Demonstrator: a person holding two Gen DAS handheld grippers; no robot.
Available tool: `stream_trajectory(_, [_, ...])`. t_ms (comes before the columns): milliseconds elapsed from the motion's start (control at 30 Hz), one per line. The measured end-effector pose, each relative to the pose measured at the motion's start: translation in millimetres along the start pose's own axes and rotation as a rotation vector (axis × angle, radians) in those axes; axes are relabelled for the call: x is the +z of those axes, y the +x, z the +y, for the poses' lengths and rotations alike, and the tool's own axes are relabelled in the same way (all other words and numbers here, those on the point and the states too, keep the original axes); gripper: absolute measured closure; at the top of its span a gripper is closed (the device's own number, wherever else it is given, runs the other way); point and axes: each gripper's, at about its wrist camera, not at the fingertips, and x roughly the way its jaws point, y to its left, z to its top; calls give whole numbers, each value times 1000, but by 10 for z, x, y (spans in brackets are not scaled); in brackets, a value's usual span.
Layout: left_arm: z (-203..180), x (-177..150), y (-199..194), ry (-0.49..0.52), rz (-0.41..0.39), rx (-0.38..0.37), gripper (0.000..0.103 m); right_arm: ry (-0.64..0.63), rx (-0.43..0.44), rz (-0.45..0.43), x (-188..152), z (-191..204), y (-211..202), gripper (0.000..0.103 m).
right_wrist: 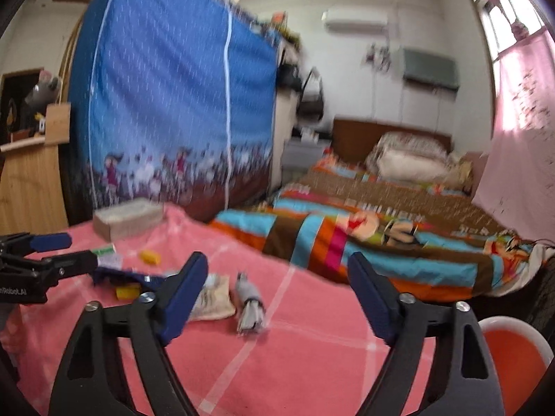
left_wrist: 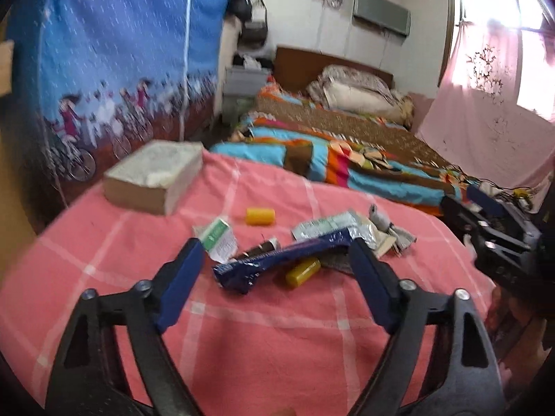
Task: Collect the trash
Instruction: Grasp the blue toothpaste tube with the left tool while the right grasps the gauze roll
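Trash lies on a pink checked cloth (left_wrist: 263, 339): a dark blue foil wrapper (left_wrist: 277, 261), two yellow cylinders (left_wrist: 260, 216) (left_wrist: 302, 272), a green-and-white packet (left_wrist: 216, 235), silver sachets (left_wrist: 329, 225) and a grey crumpled wrapper (left_wrist: 385, 223). My left gripper (left_wrist: 274, 277) is open, its fingers either side of the blue wrapper, just short of it. My right gripper (right_wrist: 277, 287) is open and empty above the cloth; the grey wrapper (right_wrist: 248, 303) and a beige packet (right_wrist: 213, 300) lie between its fingers. The left gripper also shows in the right wrist view (right_wrist: 45, 253).
A tissue box (left_wrist: 156, 176) sits at the cloth's far left. A bed with a colourful quilt (left_wrist: 347, 149) lies beyond. A blue fabric wardrobe (left_wrist: 121, 52) stands at left. An orange-and-white bin (right_wrist: 510, 350) is at lower right. A pink curtain (left_wrist: 492, 111) hangs at right.
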Motion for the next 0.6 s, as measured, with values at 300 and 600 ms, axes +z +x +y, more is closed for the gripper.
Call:
stream_trajectory(300, [-165, 70, 223, 187, 123, -35, 34, 34, 116, 265, -40, -48, 585, 60])
stream_trajectory(600, [-223, 63, 394, 278, 222, -39, 65, 74, 170, 379, -126, -75, 793, 66])
